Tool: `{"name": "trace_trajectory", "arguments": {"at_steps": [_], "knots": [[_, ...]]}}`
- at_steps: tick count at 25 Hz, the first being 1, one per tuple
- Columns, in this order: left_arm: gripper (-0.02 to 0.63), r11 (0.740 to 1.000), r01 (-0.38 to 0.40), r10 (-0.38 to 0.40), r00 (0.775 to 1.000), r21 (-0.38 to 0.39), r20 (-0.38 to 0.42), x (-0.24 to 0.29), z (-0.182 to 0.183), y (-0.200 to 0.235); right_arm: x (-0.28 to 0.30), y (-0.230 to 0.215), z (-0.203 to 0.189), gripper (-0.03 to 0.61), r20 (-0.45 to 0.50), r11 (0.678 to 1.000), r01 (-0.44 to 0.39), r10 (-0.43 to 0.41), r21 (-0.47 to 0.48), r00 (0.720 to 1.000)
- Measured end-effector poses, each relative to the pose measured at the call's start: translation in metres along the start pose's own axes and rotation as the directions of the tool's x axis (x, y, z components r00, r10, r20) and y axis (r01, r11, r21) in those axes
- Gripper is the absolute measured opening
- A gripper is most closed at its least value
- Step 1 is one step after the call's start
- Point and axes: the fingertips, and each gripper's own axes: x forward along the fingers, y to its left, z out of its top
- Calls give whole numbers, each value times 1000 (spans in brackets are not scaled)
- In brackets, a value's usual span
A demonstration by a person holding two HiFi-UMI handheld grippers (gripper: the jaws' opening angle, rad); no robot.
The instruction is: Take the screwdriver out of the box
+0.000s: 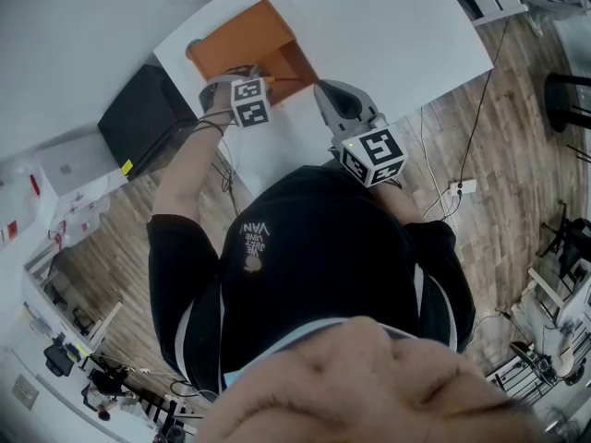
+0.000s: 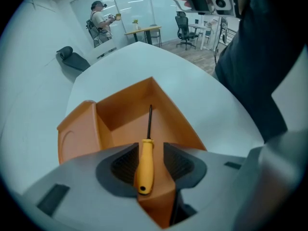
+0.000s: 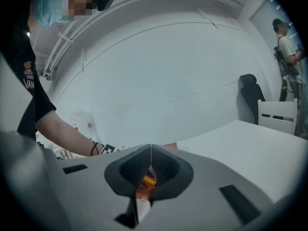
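Yellow-handled screwdriver lies in the box, ungripped, within the wide-open left gripper.

Only readable text: "VAN" in white capitals is showing on the chest of the black shirt, upside down in the head view. Smaller lines beside it are blurring out. The same print is showing on the shirt in the right gripper view. The left gripper cube and right gripper cube, just beyond the shirt, are showing black-and-white square codes.
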Motion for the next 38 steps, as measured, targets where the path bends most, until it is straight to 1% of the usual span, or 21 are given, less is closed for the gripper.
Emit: {"name": "trace_trajectory", "arguments": {"at_steps": [5, 10, 13, 19, 25, 29, 34, 38], "knots": [[138, 1000, 9, -7, 997, 21, -71, 9, -5, 1, 0, 0, 0, 12, 0, 1000, -2, 2, -1, 1000], [138, 1000, 22, -20, 993, 12, -117, 16, -6, 0, -1, -3, -2, 12, 0, 1000, 4, -4, 3, 1000], [138, 999, 37, -36, 990, 3, -136, 18, -7, -2, -1, -3, -2, 12, 1, 1000, 5, -5, 3, 1000], [137, 998, 45, -39, 985, 33, -165, 23, -10, 0, -2, -4, -3, 12, 0, 1000, 10, -10, 4, 1000], [137, 999, 30, -23, 978, 29, -208, 26, -12, 4, -4, -7, -5, 12, -2, 1000, 24, -24, 3, 1000], [137, 998, 36, -24, 977, 55, -213, 26, -9, 3, -6, -7, -3, 12, 0, 1000, 23, -23, 6, 1000], [126, 989, 69, -39, 975, 134, -218, 27, -9, 0, -4, -6, -4, 12, -4, 1000, 20, -20, 6, 1000], [114, 986, 77, -44, 975, 145, -219, 27, -9, -1, -5, -7, -5, 12, -4, 1000, 25, -25, 9, 1000]]}}
